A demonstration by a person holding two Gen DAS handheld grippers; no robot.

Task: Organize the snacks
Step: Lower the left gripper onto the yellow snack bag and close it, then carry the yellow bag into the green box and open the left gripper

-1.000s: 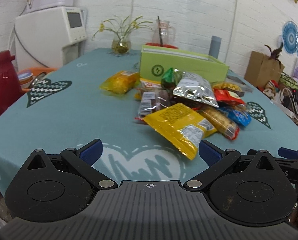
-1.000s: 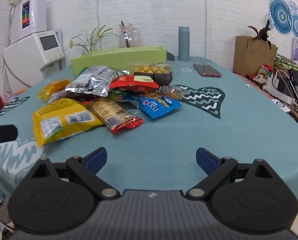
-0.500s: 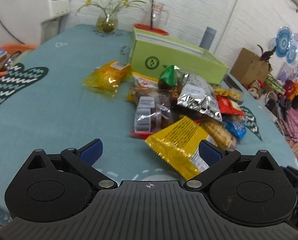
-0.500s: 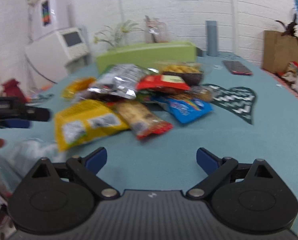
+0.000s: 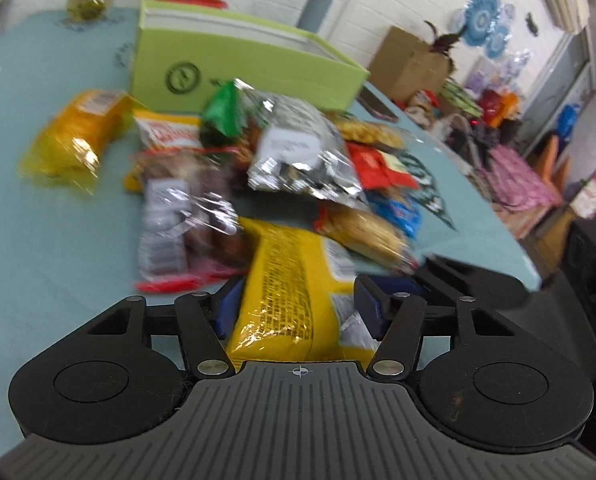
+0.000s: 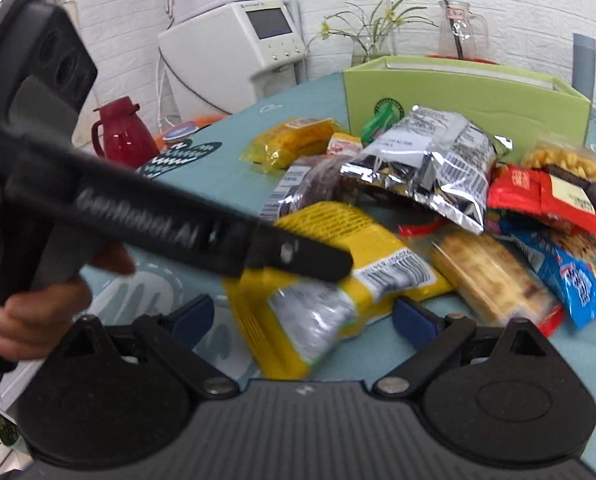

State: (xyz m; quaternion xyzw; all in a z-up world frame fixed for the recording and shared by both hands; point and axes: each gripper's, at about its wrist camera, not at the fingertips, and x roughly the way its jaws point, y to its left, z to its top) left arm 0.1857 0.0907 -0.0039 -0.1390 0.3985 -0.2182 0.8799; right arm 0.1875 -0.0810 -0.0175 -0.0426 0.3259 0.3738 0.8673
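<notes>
My left gripper (image 5: 296,304) has the yellow snack bag (image 5: 288,280) right between its fingers, near end of the bag tucked in close to the tool. The jaws have just been closing in on it, and both blue pads look like they're at the bag's sides, but the shot is blurry, so I can't honestly say they're pinching it yet. My right gripper (image 6: 303,316) sits spread wide with the same yellow bag's corner lying between its fingers, not touching either pad as far as I can see. The left tool's black finger reaches across that bag just ahead of it.

Beyond the yellow bag is the rest of the snack pile (image 6: 437,168) on the teal tablecloth (image 5: 58,248): silver bag, red pack, blue pack, biscuits. The green box (image 5: 234,68) stands open behind the pile.
</notes>
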